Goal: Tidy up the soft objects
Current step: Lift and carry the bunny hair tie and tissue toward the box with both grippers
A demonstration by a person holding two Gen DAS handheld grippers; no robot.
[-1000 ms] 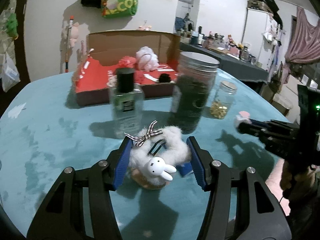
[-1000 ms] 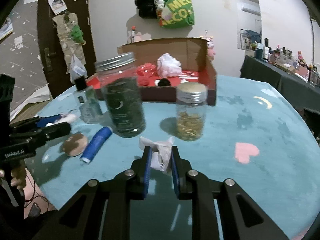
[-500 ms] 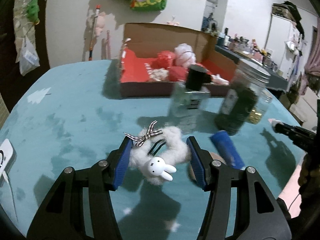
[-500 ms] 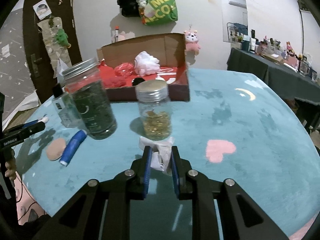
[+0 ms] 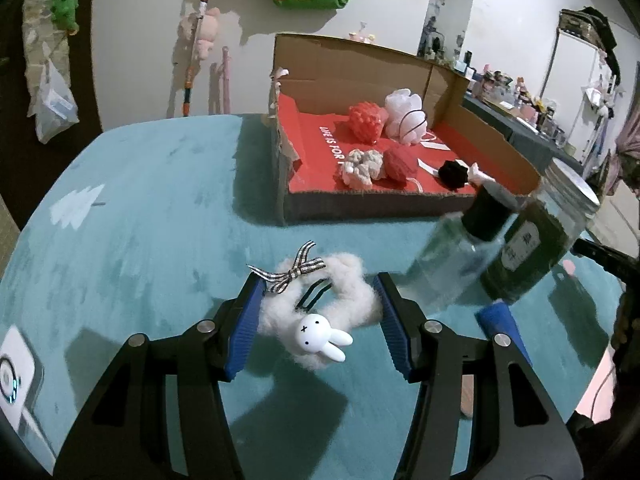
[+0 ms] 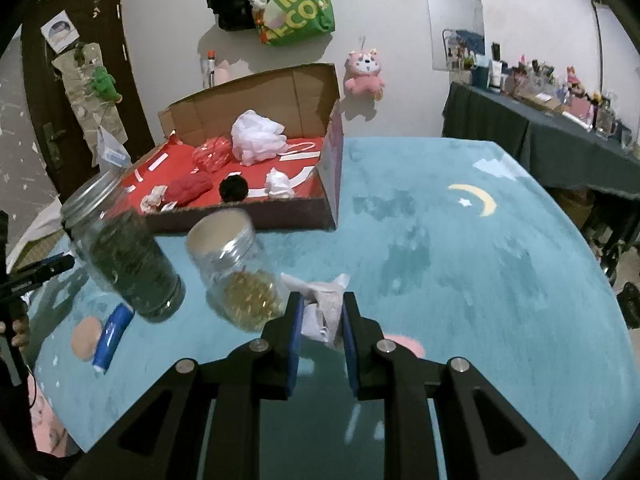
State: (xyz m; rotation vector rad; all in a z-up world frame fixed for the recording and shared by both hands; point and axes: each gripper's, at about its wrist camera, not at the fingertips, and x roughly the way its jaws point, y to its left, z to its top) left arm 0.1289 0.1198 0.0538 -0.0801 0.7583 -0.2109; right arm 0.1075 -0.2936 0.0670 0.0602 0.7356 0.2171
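Clamping fluffy white bunny scrunchie (image 5: 316,312) in left gripper (image 5: 318,320) | right gripper (image 6: 320,316) pinching crumpled white cloth (image 6: 322,304)

Two lidded jars (image 6: 132,256) (image 6: 236,272), a clear bottle (image 5: 456,256) and a blue tube (image 6: 112,334) stand nearby.

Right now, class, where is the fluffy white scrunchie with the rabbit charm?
In the left wrist view, the scrunchie sits clamped in the left gripper, above the teal tablecloth.

Your right gripper (image 6: 319,314) pinches a crumpled white cloth (image 6: 322,306) above the teal table (image 6: 460,248) — the cardboard box (image 6: 256,168) sits beyond two jars.
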